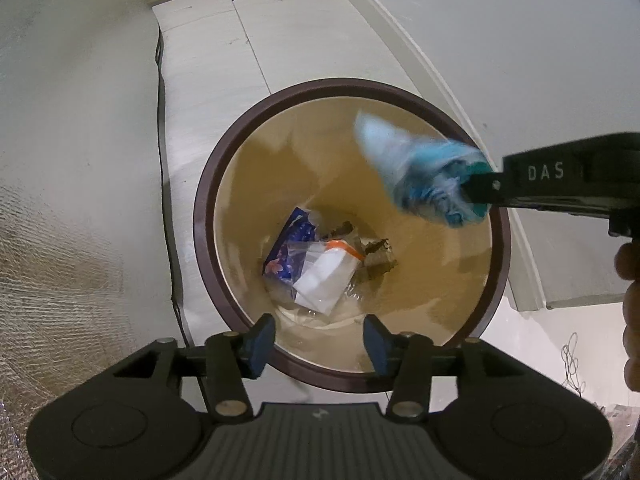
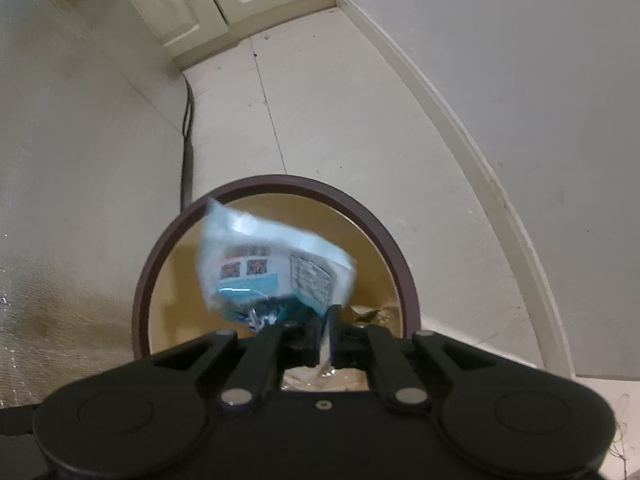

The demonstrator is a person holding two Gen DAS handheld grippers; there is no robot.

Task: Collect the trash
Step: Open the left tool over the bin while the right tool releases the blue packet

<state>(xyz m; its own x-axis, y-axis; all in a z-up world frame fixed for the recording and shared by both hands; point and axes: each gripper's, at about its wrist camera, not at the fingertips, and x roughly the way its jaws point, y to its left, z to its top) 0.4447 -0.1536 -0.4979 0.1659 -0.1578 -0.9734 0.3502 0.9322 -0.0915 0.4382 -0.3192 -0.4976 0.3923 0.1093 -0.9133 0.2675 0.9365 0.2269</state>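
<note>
Right wrist view shows a crumpled blue-and-white wrapper [image 2: 276, 276] pinched at its lower edge between the nearly closed fingers of the right gripper [image 2: 326, 334], with most of the packet fanning out ahead of the fingertips over the mouth of the bin [image 2: 138, 320]. It looks thin, light and limp, probably slick plastic film, so it should crush easily; a firm pinch on a bunched edge, as here, seems the safest hold, since a flat face would likely slip. The wrapper is blurred, so its print cannot be read. From the left wrist view the same wrapper [image 1: 420, 176] hangs above the right side of the bin [image 1: 204, 216], clear of the rim. Down inside lie a dark blue packet [image 1: 288, 256], a clear zip bag [image 1: 326, 276] and some brown scraps [image 1: 378, 256]. The left gripper [image 1: 318, 344] hovers at the near rim with its fingers spread and holding nothing.
</note>
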